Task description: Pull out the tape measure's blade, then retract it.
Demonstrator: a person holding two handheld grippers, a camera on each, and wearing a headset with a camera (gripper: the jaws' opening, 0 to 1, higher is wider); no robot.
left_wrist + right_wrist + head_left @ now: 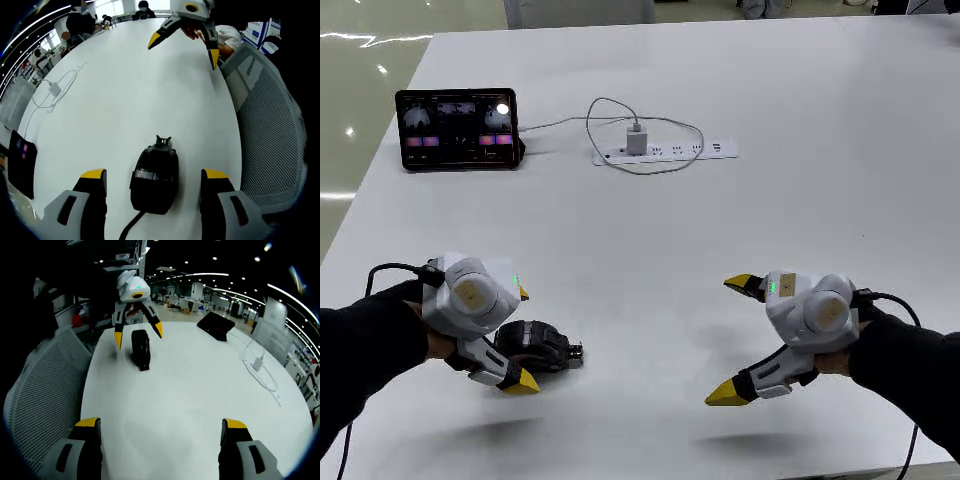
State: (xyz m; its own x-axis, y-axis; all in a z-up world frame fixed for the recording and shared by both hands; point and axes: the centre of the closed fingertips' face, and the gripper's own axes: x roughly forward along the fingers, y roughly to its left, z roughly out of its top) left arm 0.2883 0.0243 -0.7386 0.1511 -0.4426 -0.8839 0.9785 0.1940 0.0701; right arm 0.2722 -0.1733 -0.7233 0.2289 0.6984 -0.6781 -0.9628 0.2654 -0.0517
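A black tape measure (535,347) lies on the white table (670,240) near its front left, its blade tip pointing right. My left gripper (521,337) is open, and the tape measure (155,176) sits between its yellow-tipped fingers (93,176) without clear contact. Farther right my right gripper (732,337) hangs open above the table with nothing between its fingers (89,424). From there the tape measure (140,348) shows across the table, straddled by the left gripper (138,333). The right gripper (184,41) also appears at the top of the left gripper view.
A dark tablet (458,128) stands at the back left. A white power strip (665,152) with a plugged charger and looped white cable lies at the back middle. A mesh chair (272,120) stands beside the table's near edge.
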